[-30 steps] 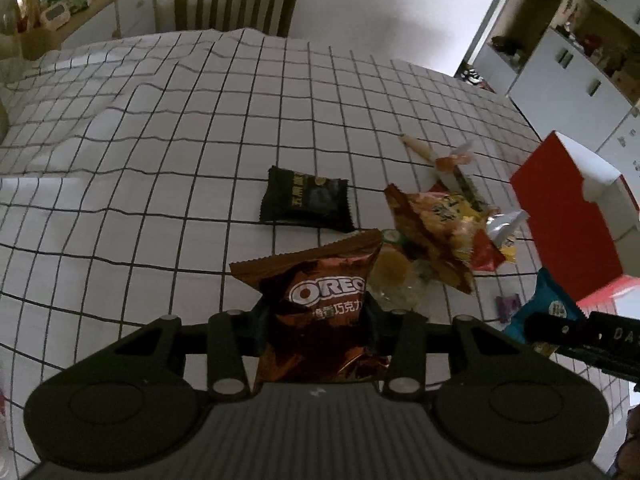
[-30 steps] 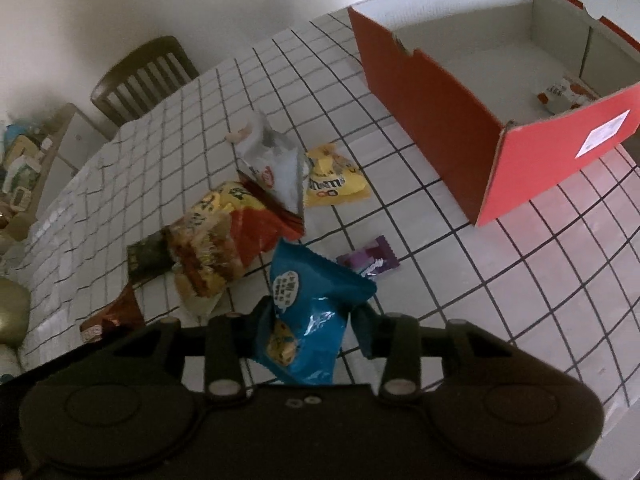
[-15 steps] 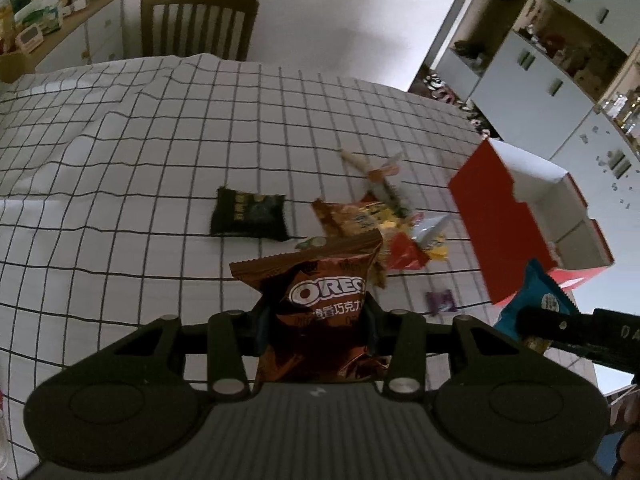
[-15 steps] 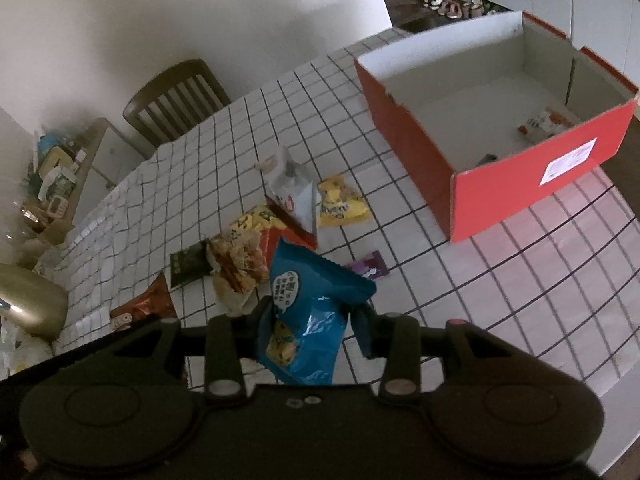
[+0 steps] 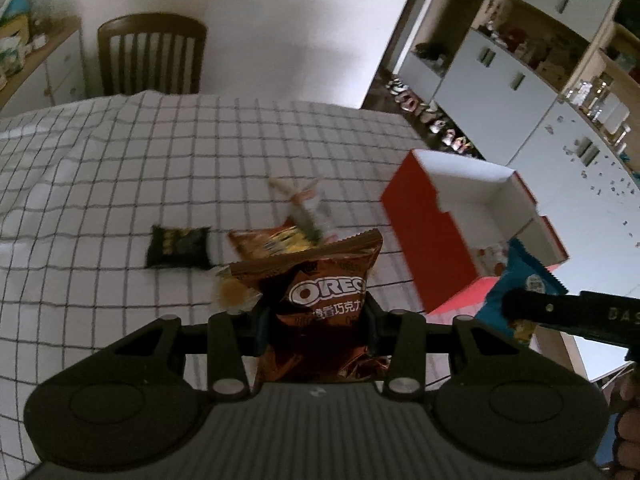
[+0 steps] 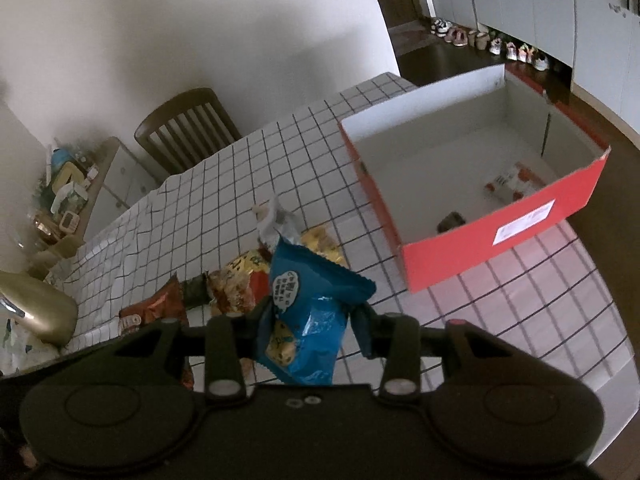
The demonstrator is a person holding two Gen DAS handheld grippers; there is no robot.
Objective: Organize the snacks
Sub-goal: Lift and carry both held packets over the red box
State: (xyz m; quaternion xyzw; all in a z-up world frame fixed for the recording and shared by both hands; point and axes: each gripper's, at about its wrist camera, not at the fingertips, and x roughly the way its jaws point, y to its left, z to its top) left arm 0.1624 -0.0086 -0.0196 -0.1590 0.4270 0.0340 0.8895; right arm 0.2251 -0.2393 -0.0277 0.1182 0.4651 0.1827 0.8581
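Your left gripper is clamped on the brown Oreo packet; the packet stands up between the two fingers, its crimped top edge above them and its crumpled bottom toward the gripper body. Beyond those fingertips, on the checked tablecloth, lie a small black packet off to the left and a loose pile of snack bags straight ahead. The red box sits open ahead and to the right of the fingers.

Your right gripper is closed on the blue snack bag, which pokes up and forward between its fingers. Ahead and to the right of them you see the red box's white inside, with a couple of small packets on its floor. Ahead and left of the fingers lies the snack pile, and the wooden chair stands at the table's far edge.
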